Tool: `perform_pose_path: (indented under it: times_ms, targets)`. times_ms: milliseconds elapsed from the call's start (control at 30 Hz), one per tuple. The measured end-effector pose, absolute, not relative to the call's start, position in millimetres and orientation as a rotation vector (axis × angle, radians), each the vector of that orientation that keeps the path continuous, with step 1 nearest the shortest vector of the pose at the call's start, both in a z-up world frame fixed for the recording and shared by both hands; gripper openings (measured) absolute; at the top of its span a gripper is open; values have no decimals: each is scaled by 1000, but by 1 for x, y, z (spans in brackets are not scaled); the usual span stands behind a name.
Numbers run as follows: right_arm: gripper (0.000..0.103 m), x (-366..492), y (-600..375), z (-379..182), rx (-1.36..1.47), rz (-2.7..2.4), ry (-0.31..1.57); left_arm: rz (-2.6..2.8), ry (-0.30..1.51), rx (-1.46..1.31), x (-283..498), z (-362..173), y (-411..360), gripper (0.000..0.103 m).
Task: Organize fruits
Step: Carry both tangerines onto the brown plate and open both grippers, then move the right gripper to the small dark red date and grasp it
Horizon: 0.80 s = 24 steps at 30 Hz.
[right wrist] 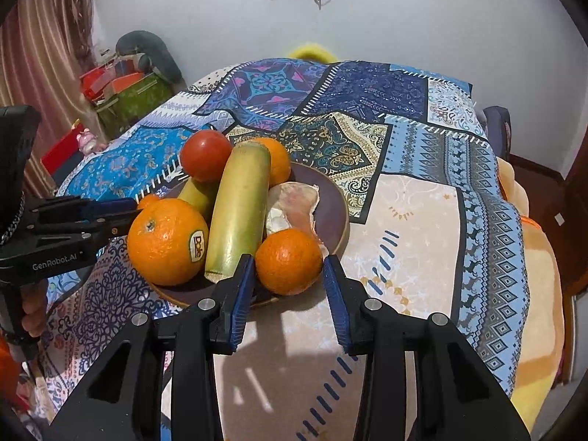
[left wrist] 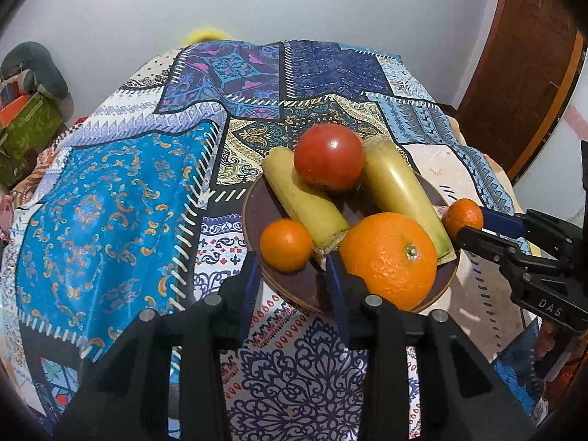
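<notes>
The brown plate (left wrist: 257, 202) is already crowded, and the big orange (left wrist: 389, 257) fills its near side. So each small fruit is best set well inside the rim before it is let go. The right gripper (right wrist: 287, 259) seems clamped on the right mandarin (right wrist: 288, 275), which overhangs the plate's near rim and could roll off. The left gripper (left wrist: 294, 257) stands apart around the left mandarin (left wrist: 286, 244), just inside the rim. The long yellow fruits' (left wrist: 400, 198) far ends are hidden, and the pale piece (right wrist: 294, 202) behind them is hard to identify.
</notes>
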State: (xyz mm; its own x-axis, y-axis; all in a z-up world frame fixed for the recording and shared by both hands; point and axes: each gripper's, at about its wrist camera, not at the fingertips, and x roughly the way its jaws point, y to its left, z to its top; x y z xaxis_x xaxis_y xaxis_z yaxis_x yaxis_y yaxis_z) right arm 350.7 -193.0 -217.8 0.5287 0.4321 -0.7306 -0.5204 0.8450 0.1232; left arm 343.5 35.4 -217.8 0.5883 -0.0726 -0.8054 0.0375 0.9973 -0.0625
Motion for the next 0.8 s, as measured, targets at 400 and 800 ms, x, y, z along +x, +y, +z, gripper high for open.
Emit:
perform_pose_path:
  times_ms: [400,800]
  targets:
    - [38,322,-200,-191,-137,566,811,-50,876,-29,299,-174,36,39]
    - [40,244,-211,-151,-194,597,784,-43,788,-23,212,-123,31,52]
